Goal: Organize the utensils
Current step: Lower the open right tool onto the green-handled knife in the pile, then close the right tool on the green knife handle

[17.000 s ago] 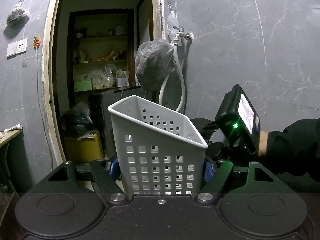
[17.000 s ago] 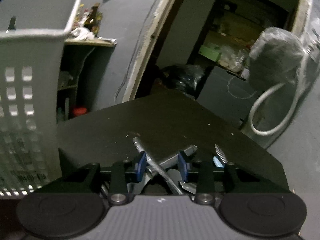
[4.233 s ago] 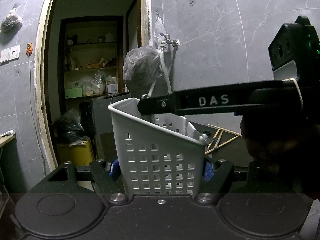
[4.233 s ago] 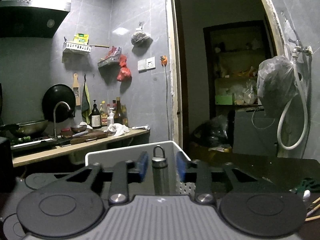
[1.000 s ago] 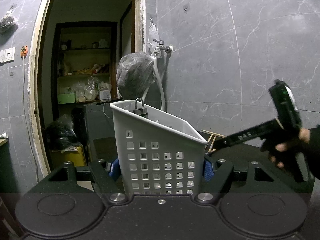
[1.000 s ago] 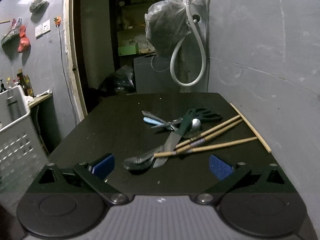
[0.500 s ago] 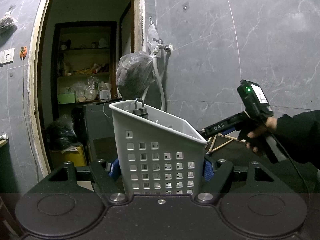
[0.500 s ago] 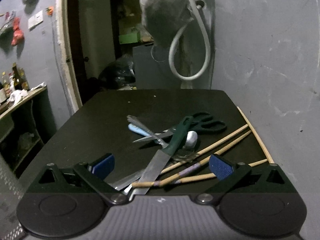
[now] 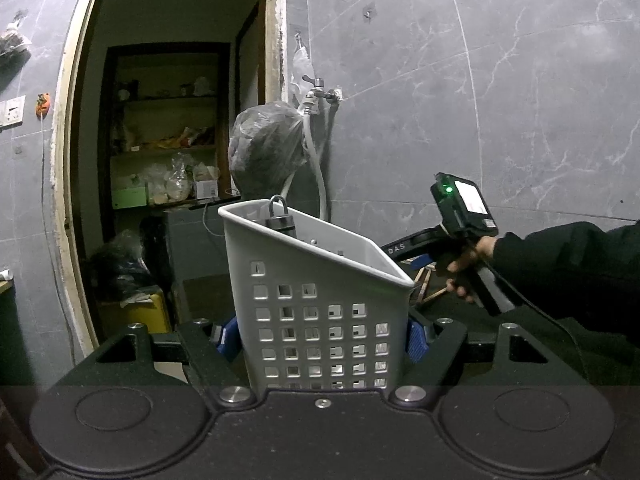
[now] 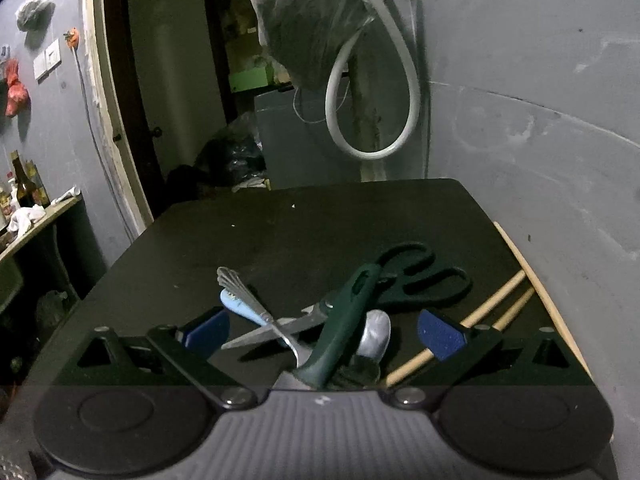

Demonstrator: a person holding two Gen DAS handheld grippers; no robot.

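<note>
Right wrist view shows the right gripper (image 10: 322, 334), jaws wide apart, now closer over the utensil pile (image 10: 340, 320) at 6 o'clock on the black table (image 10: 320, 220), ready to pick next. Left gripper (image 9: 320, 332) stays clamped on the white basket (image 9: 316, 300).

- the basket (image 9: 320, 280) is looking like smooth matt white plastic, punched with square holes
- the bench (image 10: 320, 224) is showing a dull, matt black top
- knife handle (image 10: 352, 312) is reading as dark green plastic, the spoon (image 10: 374, 334) is gleaming like polished metal
- chopsticks (image 10: 496, 304) are looking like plain pale wood
- claw pads (image 10: 440, 334) are looking like matt blue rubbery stuff
- the wall (image 9: 500, 80) is showing glossy grey marbled tile
</note>
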